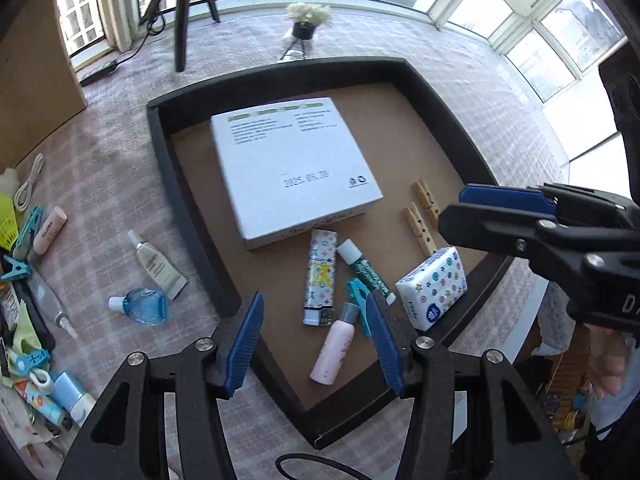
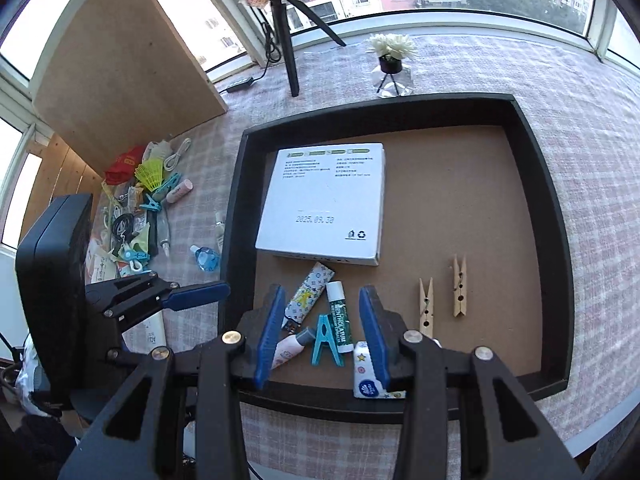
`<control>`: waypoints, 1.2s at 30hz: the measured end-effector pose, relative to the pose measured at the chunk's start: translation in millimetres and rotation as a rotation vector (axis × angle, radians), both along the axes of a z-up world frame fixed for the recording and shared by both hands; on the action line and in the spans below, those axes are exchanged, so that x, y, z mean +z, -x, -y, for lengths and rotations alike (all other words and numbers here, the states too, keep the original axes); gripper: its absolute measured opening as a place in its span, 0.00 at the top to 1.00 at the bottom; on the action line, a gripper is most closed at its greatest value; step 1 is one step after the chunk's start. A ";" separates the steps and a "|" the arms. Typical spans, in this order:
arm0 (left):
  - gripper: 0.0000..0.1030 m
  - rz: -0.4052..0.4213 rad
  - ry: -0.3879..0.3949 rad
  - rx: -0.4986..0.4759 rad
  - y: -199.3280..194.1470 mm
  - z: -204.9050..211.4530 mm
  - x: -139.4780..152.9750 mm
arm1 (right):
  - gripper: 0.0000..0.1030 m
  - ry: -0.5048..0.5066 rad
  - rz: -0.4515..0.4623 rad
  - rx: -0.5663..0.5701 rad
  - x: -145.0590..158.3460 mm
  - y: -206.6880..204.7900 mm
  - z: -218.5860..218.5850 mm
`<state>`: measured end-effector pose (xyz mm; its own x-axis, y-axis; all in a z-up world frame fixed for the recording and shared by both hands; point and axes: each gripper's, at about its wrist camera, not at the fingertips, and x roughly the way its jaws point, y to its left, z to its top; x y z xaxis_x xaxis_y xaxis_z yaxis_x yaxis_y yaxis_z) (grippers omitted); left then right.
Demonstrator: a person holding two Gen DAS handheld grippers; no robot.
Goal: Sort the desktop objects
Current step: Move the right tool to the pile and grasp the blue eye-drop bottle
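Observation:
A black tray (image 1: 176, 184) (image 2: 236, 208) holds a white box (image 1: 296, 168), a patterned lighter (image 1: 320, 276), a green lip balm (image 1: 366, 272), a teal clip (image 1: 356, 296) (image 2: 326, 340), a pink bottle (image 1: 334, 350), a tissue pack (image 1: 434, 286) and two wooden clothespins (image 1: 420, 228). My left gripper (image 1: 316, 344) hangs open over the tray's near-left rim, above the pink bottle. Above the tray's near edge, my right gripper (image 2: 322, 332) is open too; the teal clip lies flat below it, untouched.
Left of the tray on the checked cloth lie a cream tube (image 1: 160, 266), a blue bottle (image 1: 142, 306) and a pile of clips, tubes and cables (image 2: 132, 216). A tripod (image 1: 182, 12), a flower vase (image 1: 306, 24) and a leaning brown board (image 2: 120, 64) stand behind.

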<state>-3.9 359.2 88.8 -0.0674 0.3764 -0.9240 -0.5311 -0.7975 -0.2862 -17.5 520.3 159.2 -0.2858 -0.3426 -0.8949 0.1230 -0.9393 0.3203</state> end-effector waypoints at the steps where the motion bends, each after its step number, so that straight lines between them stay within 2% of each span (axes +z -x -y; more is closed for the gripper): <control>1: 0.51 0.009 0.006 0.034 7.0 12.3 -2.7 | 0.62 -0.002 -0.005 0.023 0.7 1.0 9.3; 8: 0.51 0.034 0.130 0.320 62.2 108.2 -28.7 | 0.62 -0.047 -0.020 0.243 -7.4 8.2 89.2; 12: 0.51 0.107 0.140 0.459 88.6 156.0 -46.6 | 0.62 -0.068 -0.012 0.390 -20.2 12.7 139.0; 15: 0.51 0.140 0.138 0.523 100.5 178.2 -56.1 | 0.62 -0.089 0.020 0.481 -36.6 18.8 172.6; 19: 0.51 0.170 0.130 0.574 109.5 194.5 -65.5 | 0.62 -0.134 0.048 0.574 -57.0 25.0 208.9; 23: 0.51 0.192 0.127 0.592 114.8 200.3 -74.3 | 0.62 -0.175 0.065 0.612 -74.8 38.2 228.3; 27: 0.51 0.199 0.139 0.579 116.4 196.5 -81.1 | 0.62 -0.207 0.086 0.630 -89.7 48.7 236.7; 36: 0.52 0.150 0.177 0.530 109.9 185.0 -81.1 | 0.62 -0.235 0.121 0.644 -107.7 57.4 242.0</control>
<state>-113.8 174.3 7.7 -0.0684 0.1661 -0.9837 -0.0096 -0.9861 -0.1659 -74.9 278.3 51.5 0.0160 -0.2040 -0.9788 0.6553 -0.7372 0.1644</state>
